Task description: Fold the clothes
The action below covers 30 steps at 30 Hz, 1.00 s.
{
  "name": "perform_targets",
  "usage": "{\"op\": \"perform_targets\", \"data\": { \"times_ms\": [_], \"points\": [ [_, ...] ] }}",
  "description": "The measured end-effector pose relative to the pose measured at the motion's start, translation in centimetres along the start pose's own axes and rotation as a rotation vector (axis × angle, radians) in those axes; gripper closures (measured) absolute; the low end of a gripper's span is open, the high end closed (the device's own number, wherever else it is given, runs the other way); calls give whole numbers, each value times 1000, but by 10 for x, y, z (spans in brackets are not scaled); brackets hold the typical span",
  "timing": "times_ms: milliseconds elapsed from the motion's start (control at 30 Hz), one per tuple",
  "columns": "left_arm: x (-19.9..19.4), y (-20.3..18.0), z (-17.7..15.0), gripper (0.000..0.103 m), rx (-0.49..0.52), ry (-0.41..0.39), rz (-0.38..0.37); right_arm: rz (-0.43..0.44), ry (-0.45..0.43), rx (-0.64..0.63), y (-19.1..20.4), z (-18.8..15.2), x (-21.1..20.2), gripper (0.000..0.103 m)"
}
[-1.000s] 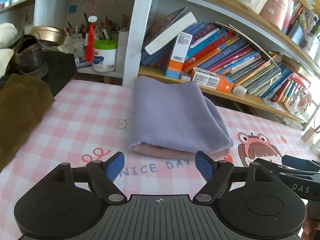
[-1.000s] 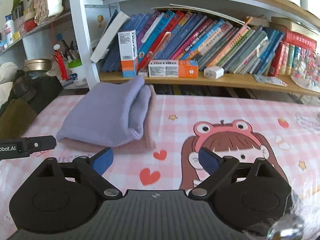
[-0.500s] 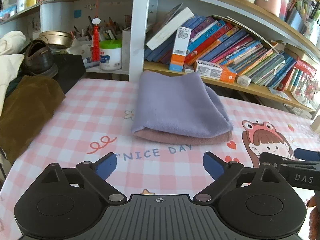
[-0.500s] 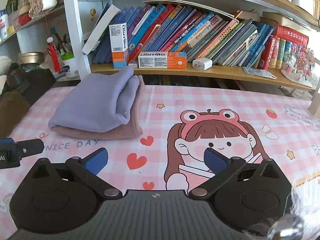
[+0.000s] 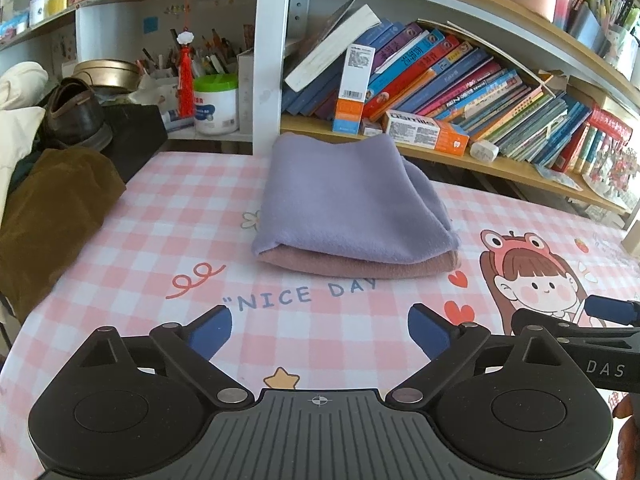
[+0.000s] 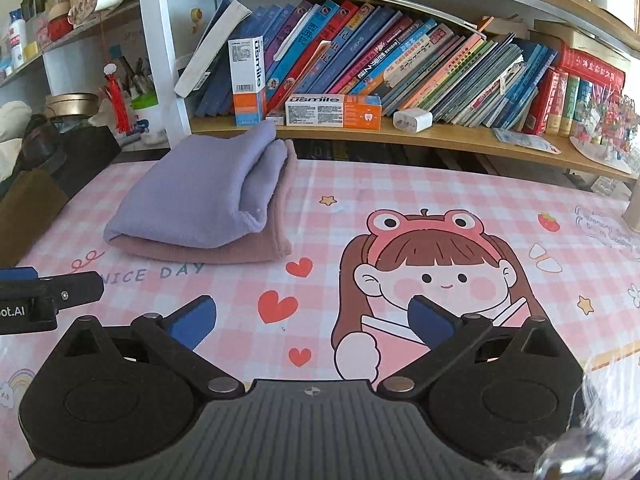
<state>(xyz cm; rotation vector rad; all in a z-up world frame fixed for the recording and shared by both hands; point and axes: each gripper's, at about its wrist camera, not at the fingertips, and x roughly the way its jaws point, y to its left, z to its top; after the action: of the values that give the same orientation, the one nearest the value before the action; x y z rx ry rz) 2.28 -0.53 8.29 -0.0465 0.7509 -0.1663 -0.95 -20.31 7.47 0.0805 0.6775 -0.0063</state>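
A folded lavender cloth lies on top of a folded pink cloth near the back of the pink checked tablecloth. The same stack shows in the right wrist view, lavender cloth over pink cloth. My left gripper is open and empty, well in front of the stack. My right gripper is open and empty, in front and to the right of the stack. The right gripper shows at the right edge of the left view.
A bookshelf with leaning books and toothpaste boxes runs behind the table. A brown garment, a shoe and a black box sit at the left. A white post stands behind the stack.
Both grippers have drawn back from the folded stack, which now looks smaller and farther away. Both stay open. The stack has not moved.
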Motion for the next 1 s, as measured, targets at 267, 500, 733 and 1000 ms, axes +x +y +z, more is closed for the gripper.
{"op": "perform_targets", "data": {
  "times_ms": [267,500,733,1000],
  "points": [
    [0,-4,-1,6,4,5,-3,0,2,5,-2,-2,-1,0],
    [-2,-5,-1,6,8,3,2,-2,0,10,-2,-3,-3,0],
    [-1,-5,-1,6,8,4,9,-2,4,13,-1,-4,-2,0],
    [0,-4,-2,6,5,8,6,-9,7,16,-1,-5,-1,0]
  ]
}}
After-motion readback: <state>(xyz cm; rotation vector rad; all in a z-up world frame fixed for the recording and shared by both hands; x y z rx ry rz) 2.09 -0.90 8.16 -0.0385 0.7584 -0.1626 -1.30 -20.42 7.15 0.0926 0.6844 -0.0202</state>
